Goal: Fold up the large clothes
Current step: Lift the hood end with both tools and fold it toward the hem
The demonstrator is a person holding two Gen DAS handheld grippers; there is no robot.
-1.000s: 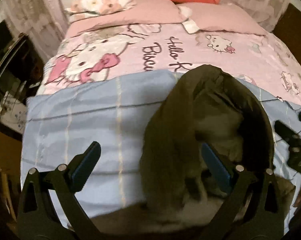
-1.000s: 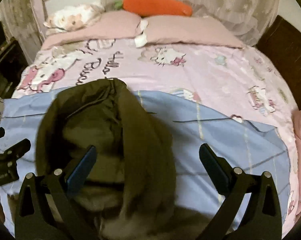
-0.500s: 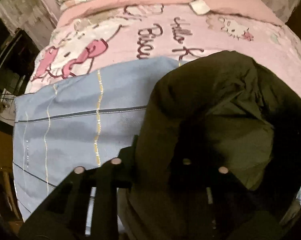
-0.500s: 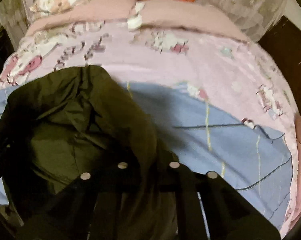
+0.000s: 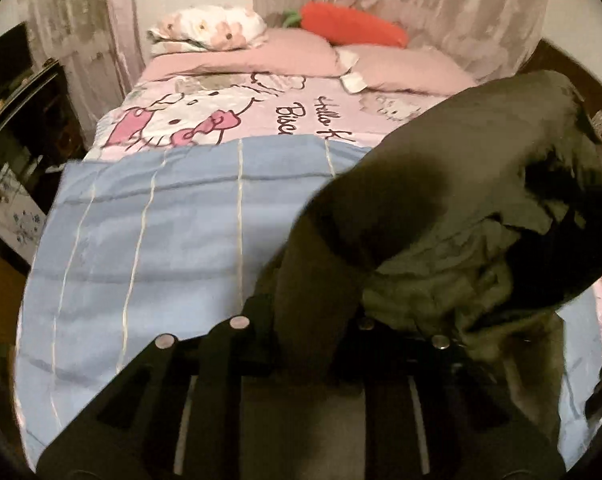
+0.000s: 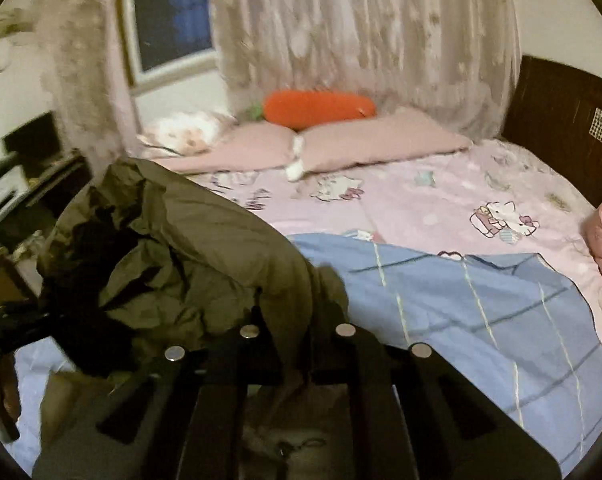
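Observation:
A large dark olive jacket hangs lifted above the bed, bunched between both grippers. My left gripper is shut on a fold of the jacket at the lower middle of the left wrist view. My right gripper is shut on another fold of the jacket, which drapes to its left in the right wrist view. The fingertips of both grippers are hidden in the cloth.
Under the jacket lies a light blue checked sheet on a pink Hello Kitty bedspread. Pink pillows and an orange carrot cushion lie at the head. Dark furniture stands left, a dark headboard right.
Both grippers, open a second ago, closed on the jacket half a second ago. They have since lifted it off the blue sheet, and both views have tilted up toward the curtains.

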